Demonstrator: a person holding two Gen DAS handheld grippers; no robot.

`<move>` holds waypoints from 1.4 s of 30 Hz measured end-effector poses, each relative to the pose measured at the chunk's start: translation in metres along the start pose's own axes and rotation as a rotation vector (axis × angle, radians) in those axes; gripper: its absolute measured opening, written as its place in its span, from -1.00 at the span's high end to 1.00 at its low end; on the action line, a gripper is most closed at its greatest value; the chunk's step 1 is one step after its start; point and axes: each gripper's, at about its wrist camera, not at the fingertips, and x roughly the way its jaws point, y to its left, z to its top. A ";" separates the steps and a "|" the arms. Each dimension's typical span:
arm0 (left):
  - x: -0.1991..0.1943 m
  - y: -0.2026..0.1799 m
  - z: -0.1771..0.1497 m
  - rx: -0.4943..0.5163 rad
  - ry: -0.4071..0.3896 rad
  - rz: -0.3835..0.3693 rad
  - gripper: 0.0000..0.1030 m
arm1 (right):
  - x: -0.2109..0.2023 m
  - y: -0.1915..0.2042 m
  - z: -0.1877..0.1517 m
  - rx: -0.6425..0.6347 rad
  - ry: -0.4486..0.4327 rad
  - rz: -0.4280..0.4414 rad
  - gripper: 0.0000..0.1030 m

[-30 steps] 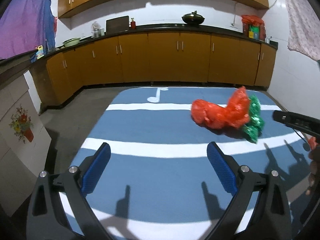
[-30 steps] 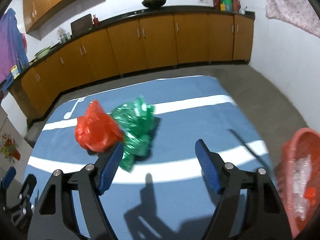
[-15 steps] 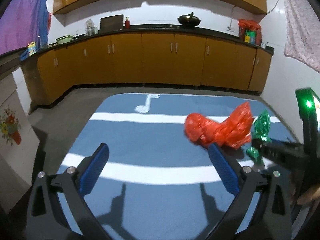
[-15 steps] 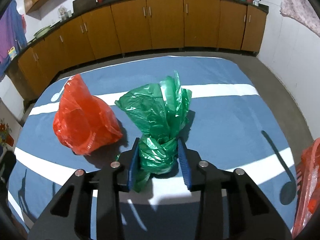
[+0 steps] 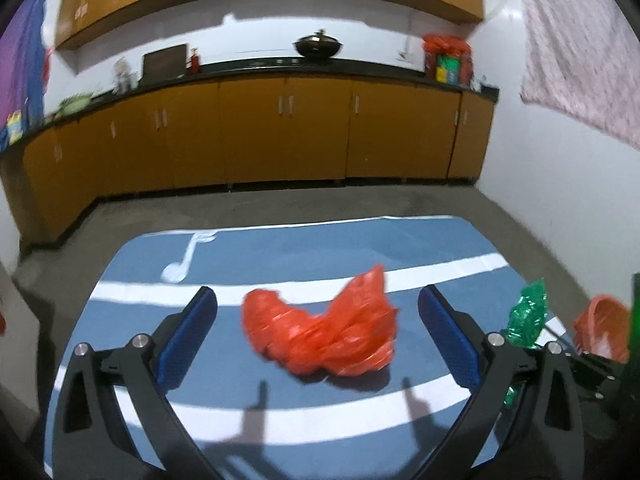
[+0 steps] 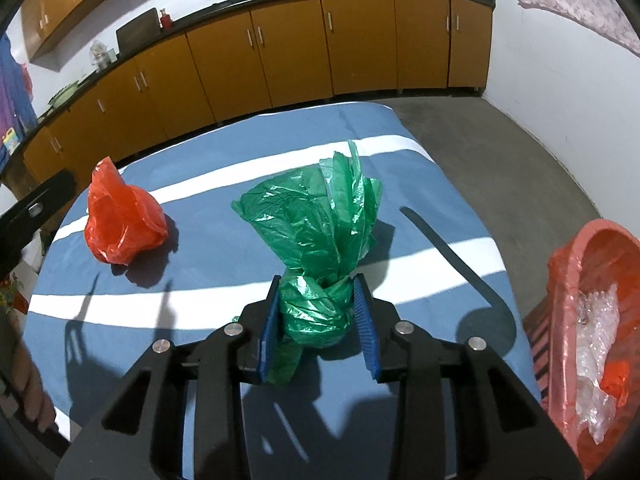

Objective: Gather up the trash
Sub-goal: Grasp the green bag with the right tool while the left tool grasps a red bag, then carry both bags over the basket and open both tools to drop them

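Observation:
A crumpled red plastic bag [image 5: 324, 332] lies on the blue striped table cover [image 5: 280, 256]. My left gripper [image 5: 318, 312] is open, its blue pads on either side of the red bag, just short of it. My right gripper [image 6: 316, 298] is shut on the knotted neck of a green plastic bag [image 6: 316, 220] and holds it over the table. The green bag also shows in the left wrist view [image 5: 528, 316]. The red bag shows at the left in the right wrist view [image 6: 122, 216].
A red basket [image 6: 568, 272] lined with a red bag stands off the table's right edge and holds clear plastic and a red scrap; it also shows in the left wrist view [image 5: 600, 320]. Orange kitchen cabinets [image 5: 280, 140] run along the far wall, beyond a strip of concrete floor.
My left gripper has swung toward the red bag, which now sits between its open pads. My right gripper closed on the green bag's neck and has lifted it slightly.

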 end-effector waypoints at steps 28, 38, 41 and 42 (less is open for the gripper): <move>-0.068 -0.013 -0.024 0.041 0.074 -0.112 0.71 | -0.102 -0.036 -0.016 0.024 -0.127 0.011 0.33; -0.130 -0.061 -0.022 0.102 0.021 -0.184 0.71 | -0.160 -0.071 -0.030 0.033 -0.213 -0.042 0.33; -0.142 -0.077 -0.023 0.119 0.015 -0.204 0.71 | -0.173 -0.086 -0.034 0.044 -0.230 -0.068 0.33; -0.146 -0.084 -0.023 0.127 0.012 -0.210 0.71 | -0.177 -0.090 -0.035 0.047 -0.234 -0.076 0.33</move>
